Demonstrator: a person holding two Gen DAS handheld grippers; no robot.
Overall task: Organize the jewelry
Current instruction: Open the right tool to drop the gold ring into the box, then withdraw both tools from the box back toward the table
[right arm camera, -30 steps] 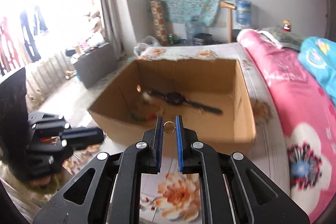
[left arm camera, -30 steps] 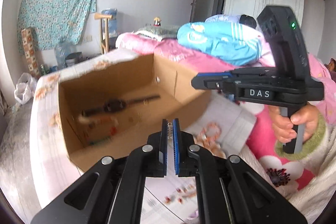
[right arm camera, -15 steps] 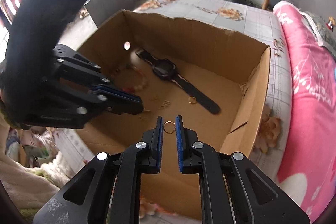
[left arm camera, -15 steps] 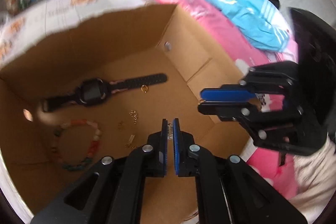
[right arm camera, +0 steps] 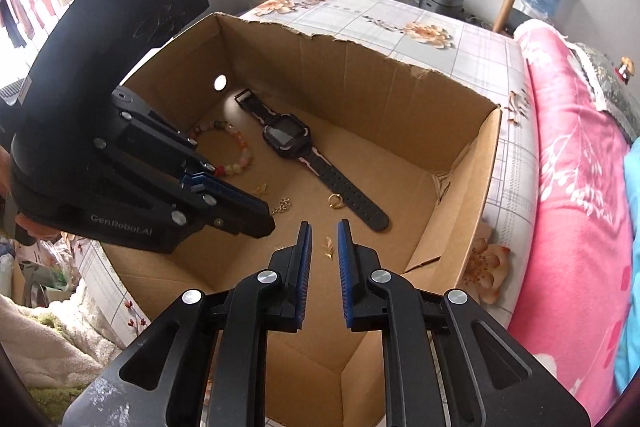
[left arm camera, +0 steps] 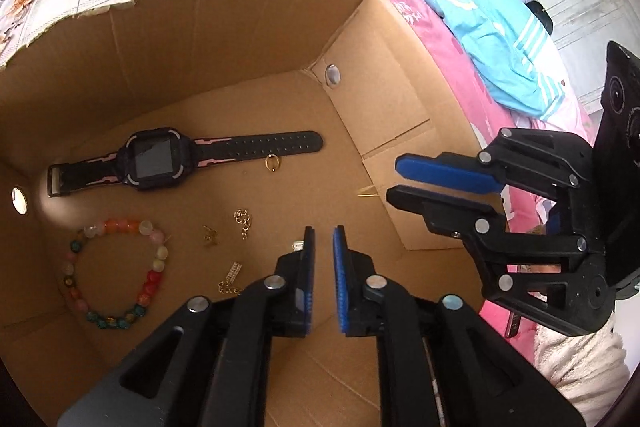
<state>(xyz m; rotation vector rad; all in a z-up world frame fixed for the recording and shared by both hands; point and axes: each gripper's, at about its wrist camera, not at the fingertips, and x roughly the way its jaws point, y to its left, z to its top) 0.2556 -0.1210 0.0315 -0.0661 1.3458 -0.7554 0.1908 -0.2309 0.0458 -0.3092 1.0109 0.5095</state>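
Both your left tongs (left arm camera: 322,239) and right tongs (right arm camera: 323,235) hang spread and empty over the cardboard box (right arm camera: 460,163). On its floor lie the watch (left arm camera: 156,159), bead bracelet (left arm camera: 116,267), gold ring (left arm camera: 272,162) and fine chains (left arm camera: 242,223). The ring and chains look light, thin and slippery, so pinch the ring across its band and a chain at a bunched spot; the watch seems easiest by its stiff strap.

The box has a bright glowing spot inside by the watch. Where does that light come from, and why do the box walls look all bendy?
Left wrist view: daylight through a round hole in the cardboard box wall makes the pale patch beside the watch. Right wrist view: the same hole glows white. Both views: the fisheye lens curves straight edges; everything looks sharp.
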